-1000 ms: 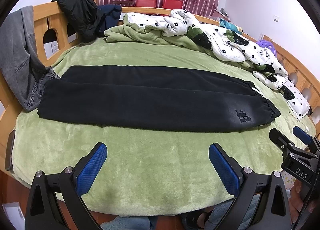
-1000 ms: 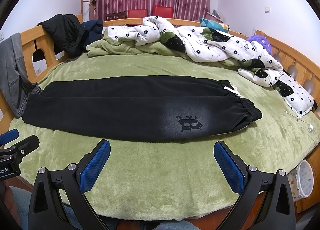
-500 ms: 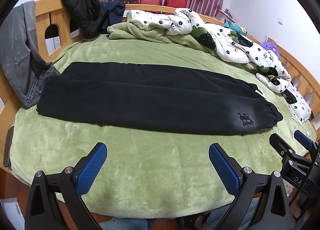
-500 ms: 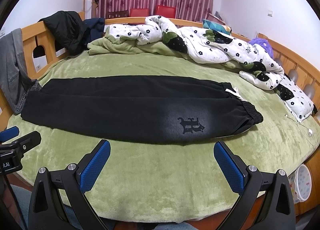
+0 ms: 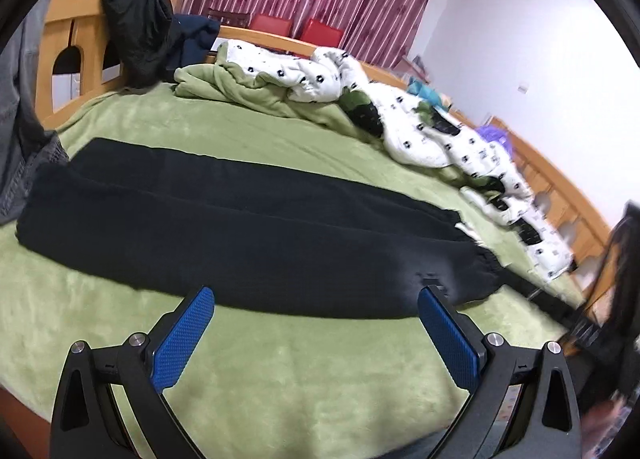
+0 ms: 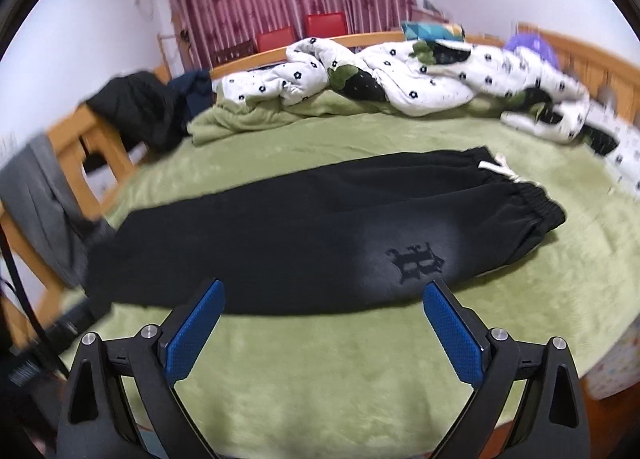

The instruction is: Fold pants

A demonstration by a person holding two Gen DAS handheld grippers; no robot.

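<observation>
Black pants lie flat and lengthwise on the green bed cover, one leg folded onto the other, cuffs at the left, elastic waistband with a white drawstring at the right. A dark emblem sits near the waist. My left gripper is open and empty, hovering just before the pants' near edge. My right gripper is open and empty, close over the near edge beside the emblem.
A white flowered quilt and a green blanket are heaped at the bed's far side. A black jacket and grey jeans hang on the wooden bed rail. Red chairs and curtains stand behind.
Both grippers have moved forward and lower toward the pants' near edge and tilted. The views are blurred by motion. The pants have not moved.
</observation>
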